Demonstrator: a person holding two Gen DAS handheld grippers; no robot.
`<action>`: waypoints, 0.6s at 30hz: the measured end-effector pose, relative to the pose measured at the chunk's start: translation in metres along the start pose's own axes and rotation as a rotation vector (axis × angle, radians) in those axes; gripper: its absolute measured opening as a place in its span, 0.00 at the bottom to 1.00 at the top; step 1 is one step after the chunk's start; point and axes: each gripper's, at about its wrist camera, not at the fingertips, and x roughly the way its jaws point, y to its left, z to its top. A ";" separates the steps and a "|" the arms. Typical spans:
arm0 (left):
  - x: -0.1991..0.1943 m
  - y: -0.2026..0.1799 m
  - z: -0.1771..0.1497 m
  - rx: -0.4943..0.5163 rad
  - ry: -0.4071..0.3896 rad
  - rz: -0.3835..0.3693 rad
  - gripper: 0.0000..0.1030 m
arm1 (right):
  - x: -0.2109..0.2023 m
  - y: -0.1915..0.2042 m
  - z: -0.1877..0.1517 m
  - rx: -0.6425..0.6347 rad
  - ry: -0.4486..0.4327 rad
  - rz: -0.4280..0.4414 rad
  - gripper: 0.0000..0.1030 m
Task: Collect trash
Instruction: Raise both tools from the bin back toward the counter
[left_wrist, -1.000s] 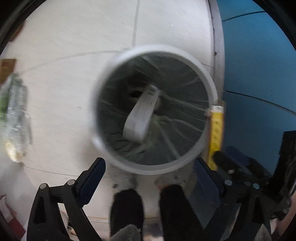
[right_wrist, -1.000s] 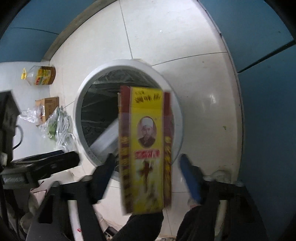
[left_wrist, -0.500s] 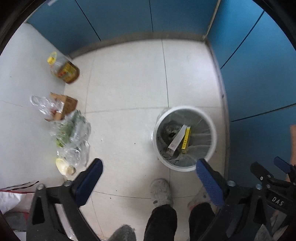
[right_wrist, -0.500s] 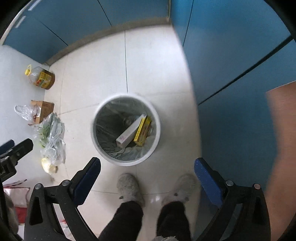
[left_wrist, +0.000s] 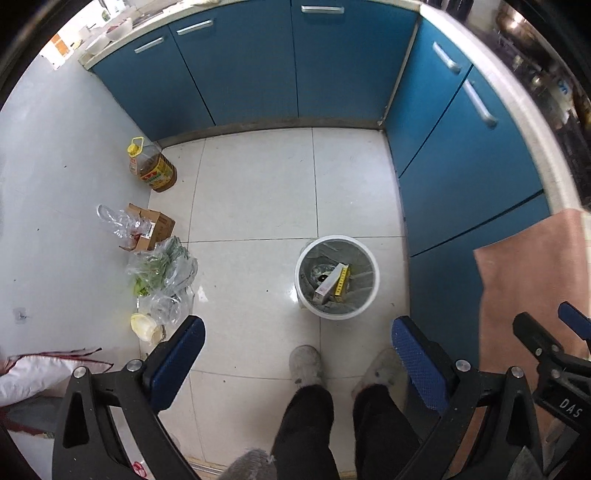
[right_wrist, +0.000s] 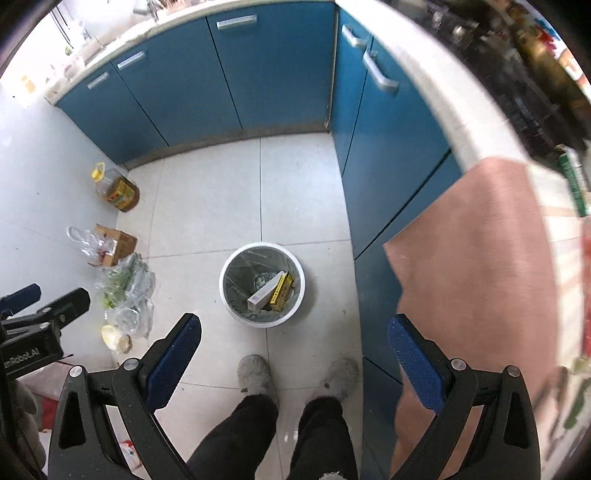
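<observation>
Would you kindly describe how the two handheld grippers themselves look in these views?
Both the left gripper and the right gripper have black triangulated plastic frames with silver rivets, and two fingers faced with textured blue pads. White lettering marks each body where the other camera sees it.

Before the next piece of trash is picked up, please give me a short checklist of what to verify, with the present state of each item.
1. Left gripper empty, jaws open: ok.
2. Right gripper empty, jaws open: ok.
3. Yellow carton and white carton inside the round white lined bin: ok.
4. Bin upright on the pale tiled floor: ok.
5. Trash left to collect: not ok; clear plastic bags with green scraps and an open brown cardboard box lie by the wall.
6. Whether the amber oil jug with yellow cap is trash: cannot tell.
</observation>
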 end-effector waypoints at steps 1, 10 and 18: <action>-0.009 -0.001 -0.001 -0.003 -0.001 -0.006 1.00 | -0.017 -0.002 0.000 0.002 -0.012 -0.001 0.99; -0.096 -0.014 -0.003 -0.014 -0.068 -0.014 1.00 | -0.104 -0.009 0.001 0.029 -0.098 0.077 0.99; -0.164 -0.083 0.023 0.100 -0.335 0.087 1.00 | -0.167 -0.085 0.002 0.275 -0.281 0.198 0.99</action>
